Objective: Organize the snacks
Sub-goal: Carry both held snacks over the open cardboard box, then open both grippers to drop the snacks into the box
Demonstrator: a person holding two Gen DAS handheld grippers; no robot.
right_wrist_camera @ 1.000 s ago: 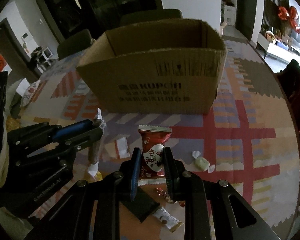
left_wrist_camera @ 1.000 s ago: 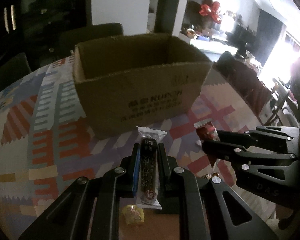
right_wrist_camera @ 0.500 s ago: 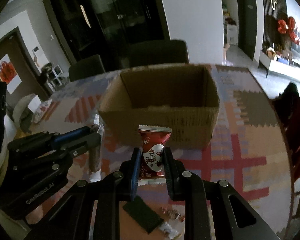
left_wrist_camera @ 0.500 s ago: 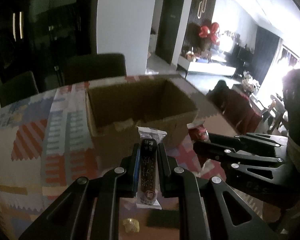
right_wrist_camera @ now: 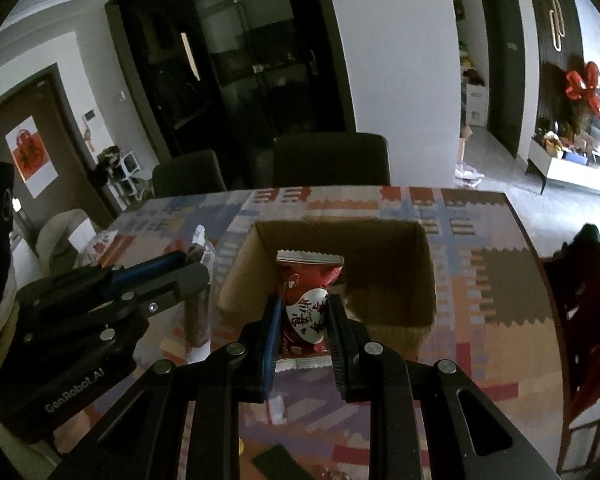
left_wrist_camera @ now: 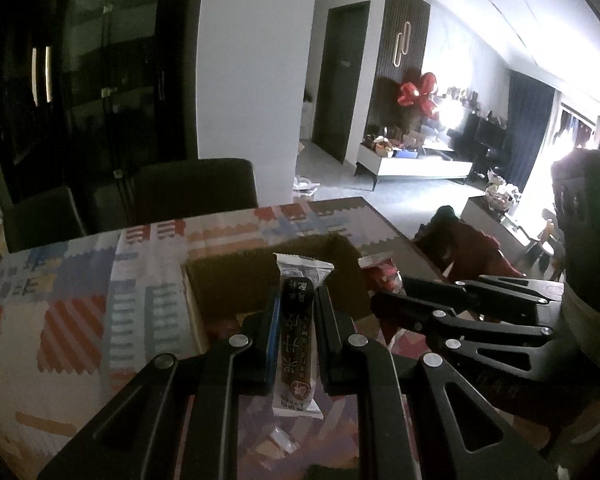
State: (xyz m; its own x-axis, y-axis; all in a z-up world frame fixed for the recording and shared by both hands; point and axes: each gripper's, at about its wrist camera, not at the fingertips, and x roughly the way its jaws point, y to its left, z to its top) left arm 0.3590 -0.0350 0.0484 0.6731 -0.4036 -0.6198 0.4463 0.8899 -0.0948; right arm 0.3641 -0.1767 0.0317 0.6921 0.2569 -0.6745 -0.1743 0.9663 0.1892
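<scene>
Both my grippers have risen since a second ago, so the open brown cardboard box (right_wrist_camera: pixel 340 276), which then stood tall ahead of my fingers, now lies below and just beyond them with its mouth in view. My left gripper (left_wrist_camera: pixel 296 332) is closed on a long dark-brown snack bar in a clear wrapper (left_wrist_camera: pixel 298 328), its long axis running straight out between the fingers, far end pointing up and forward over the box's near wall. My right gripper (right_wrist_camera: pixel 302 332) is clamped on a red snack packet with a white heart label (right_wrist_camera: pixel 306 304), which stands upright between the fingers, its crimped top edge lying against the box opening as I see it. From the right view the opening sits dead ahead of my fingertips; from the left view it is ahead and slightly to the left. I judge the right hand the better placed to drop first: a short push forward should put its packet over the mouth. A few loose sweets lie on the patterned surface (right_wrist_camera: pixel 500 280) beneath my fingers.
</scene>
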